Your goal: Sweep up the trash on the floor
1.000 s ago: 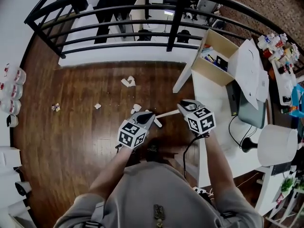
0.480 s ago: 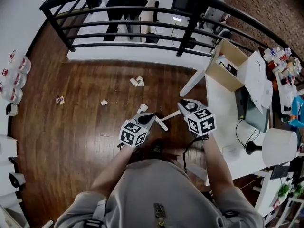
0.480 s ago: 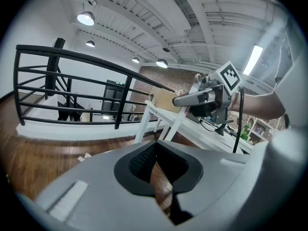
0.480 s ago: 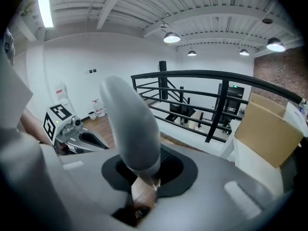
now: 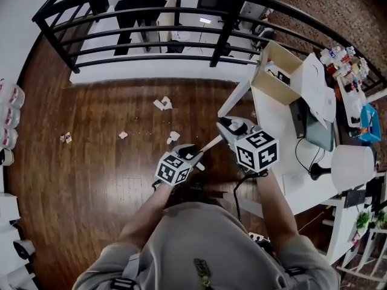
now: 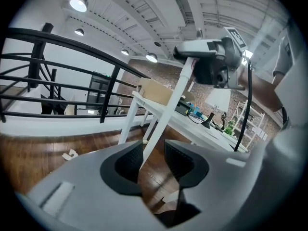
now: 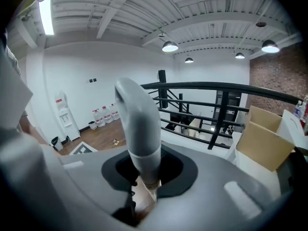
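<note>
Scraps of crumpled white paper lie ahead of both tools. Right gripper clamps the grey end of a slim white pole, seemingly a broom handle; left gripper, jaws just opening, straddles it loosely so it can slide.

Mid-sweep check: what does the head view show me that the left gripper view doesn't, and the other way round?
Head view only: the full scatter of paper scraps and the water jugs by the wall. Left gripper view only: the left gripper with its jaws apart, just opened, and the white handle running between them unpinched, plus the ceiling lamps. Both: the right gripper clamped on the handle's grey top, the black railing and the cardboard box.
</note>
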Demonstrator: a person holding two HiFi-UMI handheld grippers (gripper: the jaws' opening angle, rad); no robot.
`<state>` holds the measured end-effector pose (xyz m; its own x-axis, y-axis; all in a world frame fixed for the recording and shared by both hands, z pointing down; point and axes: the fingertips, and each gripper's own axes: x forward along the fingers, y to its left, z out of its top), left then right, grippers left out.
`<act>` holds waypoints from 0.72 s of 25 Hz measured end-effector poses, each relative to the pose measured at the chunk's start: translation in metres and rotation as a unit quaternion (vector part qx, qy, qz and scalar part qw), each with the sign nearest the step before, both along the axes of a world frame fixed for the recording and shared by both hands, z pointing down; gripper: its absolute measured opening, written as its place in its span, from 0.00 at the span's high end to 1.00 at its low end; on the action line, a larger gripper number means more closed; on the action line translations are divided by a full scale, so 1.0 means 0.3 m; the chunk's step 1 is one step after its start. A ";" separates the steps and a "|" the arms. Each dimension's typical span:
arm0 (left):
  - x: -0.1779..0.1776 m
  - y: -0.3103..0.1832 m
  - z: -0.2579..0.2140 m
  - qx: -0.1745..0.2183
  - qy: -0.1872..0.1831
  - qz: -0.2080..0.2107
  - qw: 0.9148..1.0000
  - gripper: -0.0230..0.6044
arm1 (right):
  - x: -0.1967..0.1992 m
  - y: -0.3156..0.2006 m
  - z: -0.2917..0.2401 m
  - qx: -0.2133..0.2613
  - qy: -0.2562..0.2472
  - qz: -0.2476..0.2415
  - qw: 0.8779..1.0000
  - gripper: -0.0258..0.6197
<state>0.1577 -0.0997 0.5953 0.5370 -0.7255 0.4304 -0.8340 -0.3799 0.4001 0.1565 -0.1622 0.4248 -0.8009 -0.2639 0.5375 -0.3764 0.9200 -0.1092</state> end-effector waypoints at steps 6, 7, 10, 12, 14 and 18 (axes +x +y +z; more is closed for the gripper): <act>0.044 -0.063 -0.036 0.025 -0.011 0.042 0.999 0.66 | -0.070 0.069 -0.133 0.014 -0.038 0.017 0.999 0.87; 0.051 -0.069 -0.039 0.027 -0.018 0.052 0.998 0.64 | -0.082 0.083 -0.153 0.017 -0.042 0.017 0.999 0.87; 0.043 -0.083 -0.034 0.031 -0.030 0.056 0.997 0.65 | -0.101 0.117 -0.188 0.022 -0.049 0.021 0.998 0.87; 0.017 -0.092 -0.023 0.035 -0.035 0.053 0.997 0.73 | -0.104 0.125 -0.186 0.023 -0.049 0.030 0.998 0.87; 0.002 -0.098 -0.005 0.037 -0.039 0.066 0.996 0.73 | -0.106 0.127 -0.167 0.022 -0.044 0.040 0.998 0.87; -0.006 -0.130 0.040 0.032 -0.042 0.100 0.994 0.73 | -0.097 0.100 -0.119 0.023 -0.036 0.073 0.996 0.87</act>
<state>0.1559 -0.1386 0.6072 0.6372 -0.6349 0.4370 -0.7688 -0.5636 0.3022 0.1275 -0.1322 0.3892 -0.7883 -0.4024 0.4654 -0.4985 0.8611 -0.0999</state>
